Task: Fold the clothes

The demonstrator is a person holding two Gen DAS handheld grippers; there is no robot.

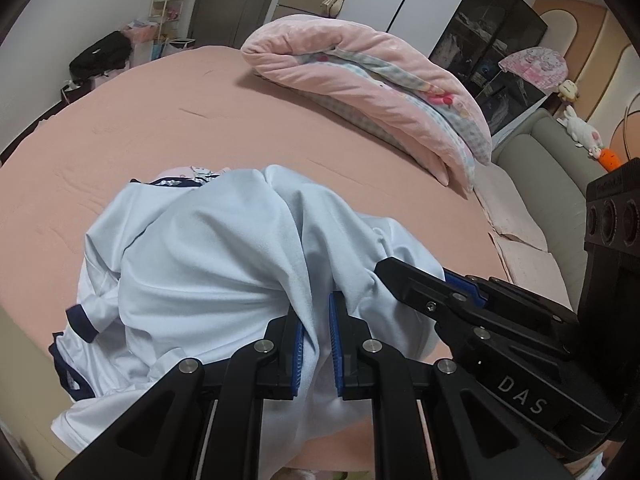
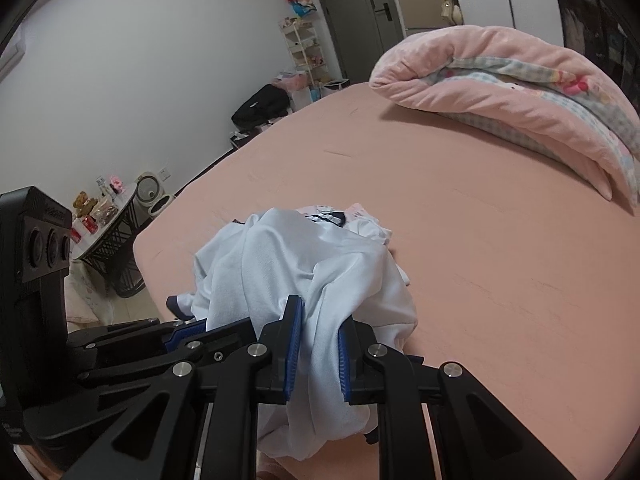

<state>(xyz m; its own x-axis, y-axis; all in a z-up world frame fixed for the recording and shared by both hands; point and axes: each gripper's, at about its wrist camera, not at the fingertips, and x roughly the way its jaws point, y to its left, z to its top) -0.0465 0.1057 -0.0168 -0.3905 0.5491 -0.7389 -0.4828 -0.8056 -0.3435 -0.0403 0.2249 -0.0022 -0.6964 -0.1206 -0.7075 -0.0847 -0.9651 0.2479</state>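
A white shirt (image 1: 192, 264) with navy trim on its cuffs and collar lies bunched on the pink bed sheet (image 1: 200, 96). My left gripper (image 1: 317, 312) is shut on a fold of the shirt, cloth pinched between its blue pads. The right gripper (image 1: 416, 276) shows at the right of the left wrist view, clamped into the same garment. In the right wrist view the shirt (image 2: 288, 272) rises in a heap and my right gripper (image 2: 320, 320) is shut on its cloth. The left gripper (image 2: 192, 330) appears low at the left, biting the shirt's edge.
A folded pink quilt (image 1: 372, 80) lies across the far side of the bed. A grey-green sofa (image 1: 536, 168) with soft toys stands to the right. A small round table (image 2: 108, 224) with snacks and a black bag (image 2: 260, 106) are on the floor beyond the bed's left edge.
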